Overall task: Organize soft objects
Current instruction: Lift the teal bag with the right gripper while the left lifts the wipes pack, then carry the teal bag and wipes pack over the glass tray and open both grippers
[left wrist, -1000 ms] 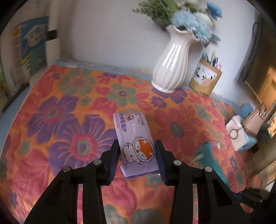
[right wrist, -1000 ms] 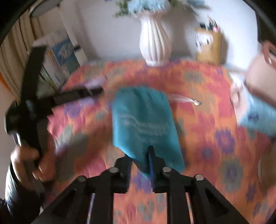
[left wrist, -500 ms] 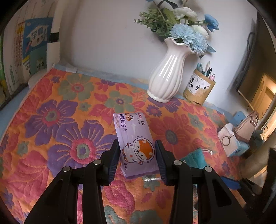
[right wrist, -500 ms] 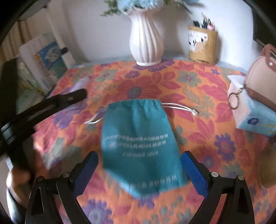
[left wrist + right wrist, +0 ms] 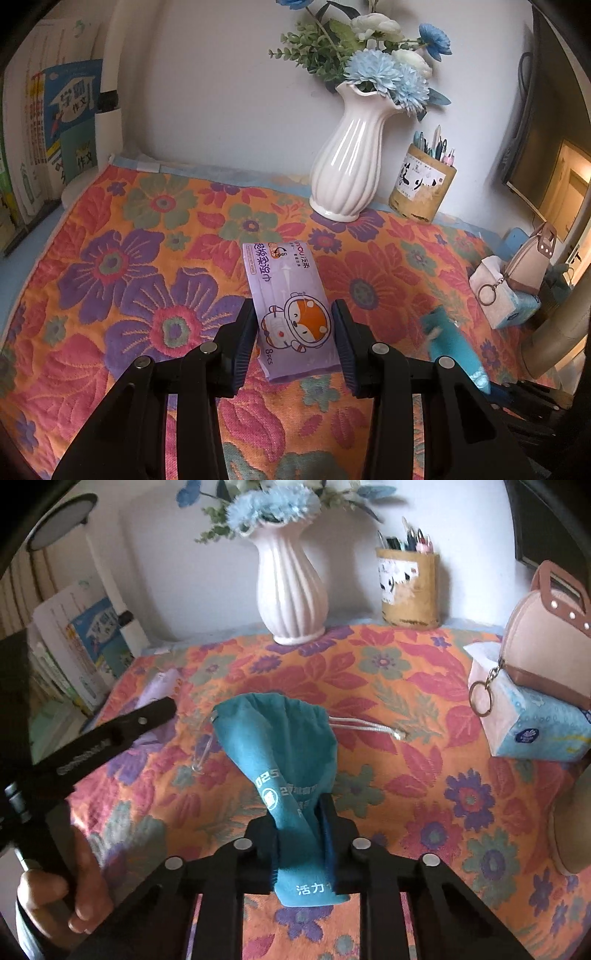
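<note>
A table is covered by a floral cloth (image 5: 122, 266); along its far edge a white ribbed vase (image 5: 349, 158) is stood, filled with blue and white flowers (image 5: 380, 70), and just beside it, toward the far right corner, a pen holder (image 5: 421, 184) is seen with pens upright in it; at the right edge a tissue box (image 5: 532, 727) is laid, with tissue showing from its top and a tan handbag (image 5: 546, 642) rested on it; books (image 5: 55, 122) are stood at the left edge. Near the middle of the cloth a purple wipes pack (image 5: 291, 306) is bracketed by the left gripper (image 5: 295, 339), its jaws set at either side of the pack; whether it is pressed cannot be told. Toward the near edge a teal drawstring pouch (image 5: 284, 746) is pinched at its bottom end by the closed right gripper (image 5: 301, 834); the pouch mouth is drawn in, its white cord (image 5: 369, 727) trailed on the cloth.
</note>
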